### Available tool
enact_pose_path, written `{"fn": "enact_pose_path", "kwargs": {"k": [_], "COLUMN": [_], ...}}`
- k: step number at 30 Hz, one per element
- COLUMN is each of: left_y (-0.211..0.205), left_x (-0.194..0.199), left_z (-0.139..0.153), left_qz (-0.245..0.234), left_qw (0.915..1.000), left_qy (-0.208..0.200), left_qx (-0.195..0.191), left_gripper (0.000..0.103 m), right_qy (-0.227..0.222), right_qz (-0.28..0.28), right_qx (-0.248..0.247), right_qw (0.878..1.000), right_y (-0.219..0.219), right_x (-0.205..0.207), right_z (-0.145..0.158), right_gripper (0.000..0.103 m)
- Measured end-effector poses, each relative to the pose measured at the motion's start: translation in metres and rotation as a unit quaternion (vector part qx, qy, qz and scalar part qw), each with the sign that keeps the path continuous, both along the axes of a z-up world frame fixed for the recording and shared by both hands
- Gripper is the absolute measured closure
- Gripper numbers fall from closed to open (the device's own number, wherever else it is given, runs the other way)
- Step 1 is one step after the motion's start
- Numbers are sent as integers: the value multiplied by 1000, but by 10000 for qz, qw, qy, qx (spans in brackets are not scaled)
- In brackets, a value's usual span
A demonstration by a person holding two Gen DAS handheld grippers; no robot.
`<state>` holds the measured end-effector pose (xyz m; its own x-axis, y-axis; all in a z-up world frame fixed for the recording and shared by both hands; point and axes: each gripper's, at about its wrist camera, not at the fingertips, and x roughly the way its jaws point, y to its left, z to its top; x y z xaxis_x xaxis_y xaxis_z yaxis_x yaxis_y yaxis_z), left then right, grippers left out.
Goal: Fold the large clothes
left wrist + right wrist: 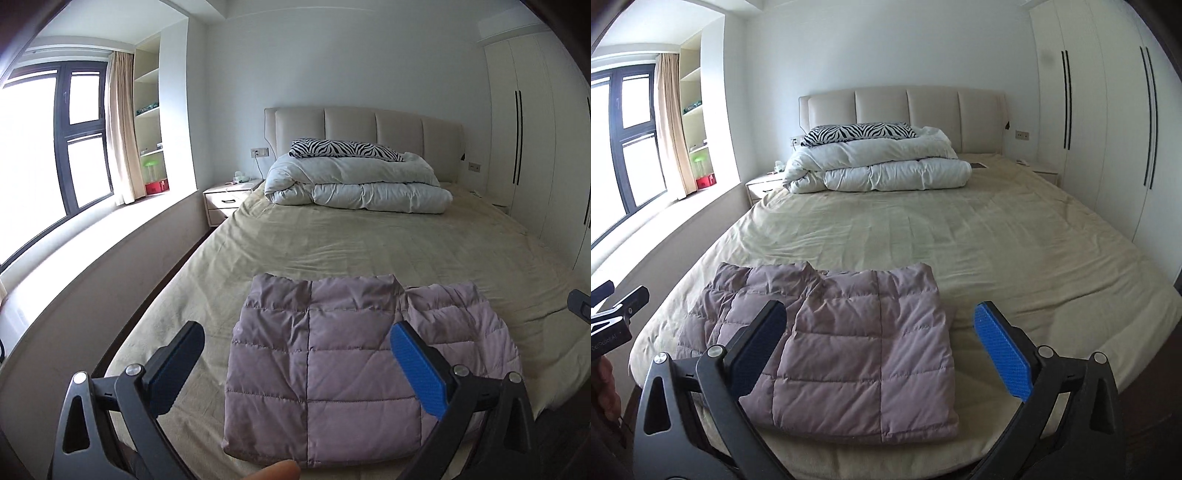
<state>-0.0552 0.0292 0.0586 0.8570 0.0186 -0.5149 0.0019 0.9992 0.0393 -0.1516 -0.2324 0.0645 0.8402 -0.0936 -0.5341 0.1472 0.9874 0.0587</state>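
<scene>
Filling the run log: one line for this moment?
left hand-held gripper: open, empty | right hand-held gripper: open, empty | jacket: folded on bed

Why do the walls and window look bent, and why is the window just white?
Left wrist view: the fisheye lens bows the window frame and wardrobe; daylight washes the panes out. Right wrist view: same curving at the edges, dark corners, while the folded jacket stays sharp and evenly lit.

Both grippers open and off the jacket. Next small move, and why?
Probably none on the garment: pull both back and stop. The mauve quilted jacket lies as a compact folded stack at the near end of the bed, and the left gripper and right gripper are open and empty above it.
</scene>
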Motion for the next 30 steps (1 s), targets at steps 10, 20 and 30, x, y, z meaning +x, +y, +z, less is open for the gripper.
{"fn": "enact_pose_path", "kwargs": {"k": [10,20,30], "left_y": [-6,-6,-6], "left_x": [11,10,10], "left_z": [-50,-63,-68], "left_qz": [14,-43,-34], "left_qw": [9950,9928,9925], "left_qy": [984,1176,1209], "left_qx": [-166,-205,-171], "left_gripper": [0,0,0], "right_qy": [867,969,1119], "right_qz": [27,98,75], "right_qx": [18,-125,-145], "right_qw": [9962,9952,9936], "right_y": [43,53,57], "right_x": [4,6,10], "right_z": [-47,-53,-62], "right_gripper": [0,0,0]}}
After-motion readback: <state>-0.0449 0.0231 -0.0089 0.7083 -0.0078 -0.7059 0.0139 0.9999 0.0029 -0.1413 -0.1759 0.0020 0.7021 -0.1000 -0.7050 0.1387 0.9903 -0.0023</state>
